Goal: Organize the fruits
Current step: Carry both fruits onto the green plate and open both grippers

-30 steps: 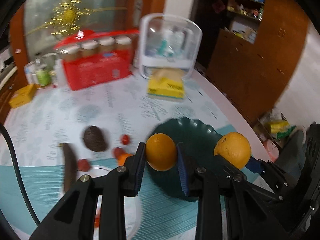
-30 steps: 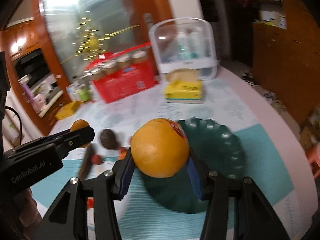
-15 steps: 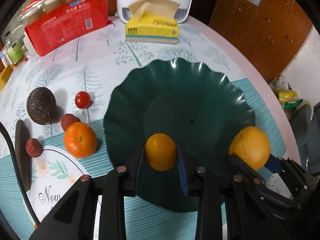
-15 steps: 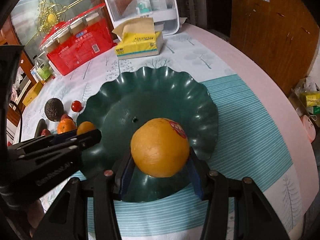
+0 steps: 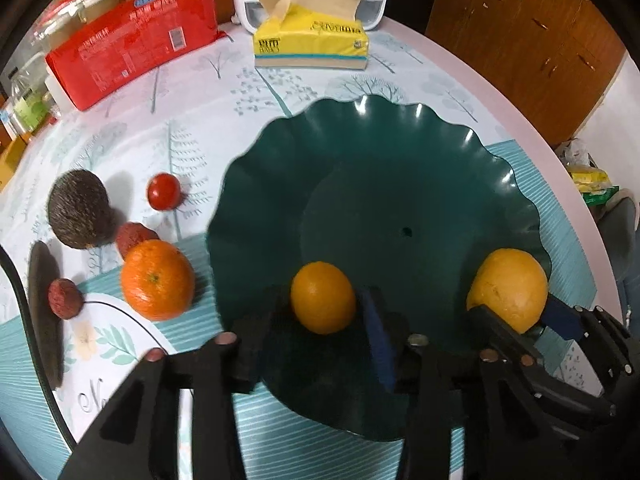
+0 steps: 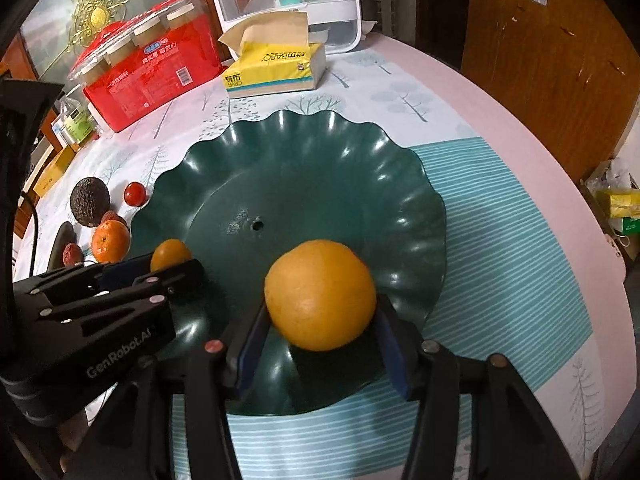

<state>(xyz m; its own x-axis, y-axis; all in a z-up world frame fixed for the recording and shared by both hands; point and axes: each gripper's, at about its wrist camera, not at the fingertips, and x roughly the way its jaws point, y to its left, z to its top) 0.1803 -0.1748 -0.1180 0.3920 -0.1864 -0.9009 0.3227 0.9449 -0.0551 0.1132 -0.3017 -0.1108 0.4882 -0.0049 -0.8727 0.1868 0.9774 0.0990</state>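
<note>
A dark green scalloped plate (image 5: 400, 152) (image 6: 304, 168) lies on the table. A small orange (image 5: 323, 298) (image 6: 171, 254) rests on the plate's near left side, between the spread fingers of my left gripper (image 5: 320, 332), which is open. A large orange (image 6: 320, 294) (image 5: 508, 290) sits on the plate's near right side between the fingers of my right gripper (image 6: 320, 344), which stand apart from it. Left of the plate lie a tangerine (image 5: 158, 280), an avocado (image 5: 80, 210), a cherry tomato (image 5: 164, 191) and two lychees (image 5: 134, 236).
A yellow tissue box (image 5: 310, 42), a red package of jars (image 5: 132, 44) and a white clear-topped container (image 6: 288, 0) stand at the back. A dark long fruit (image 5: 42, 312) and a white printed mat (image 5: 108, 344) lie at the left. The table edge curves on the right.
Both grippers came down over the plate. The left jaws opened and let go of the small orange, which now rests on the plate. The right jaws widened around the large orange.
</note>
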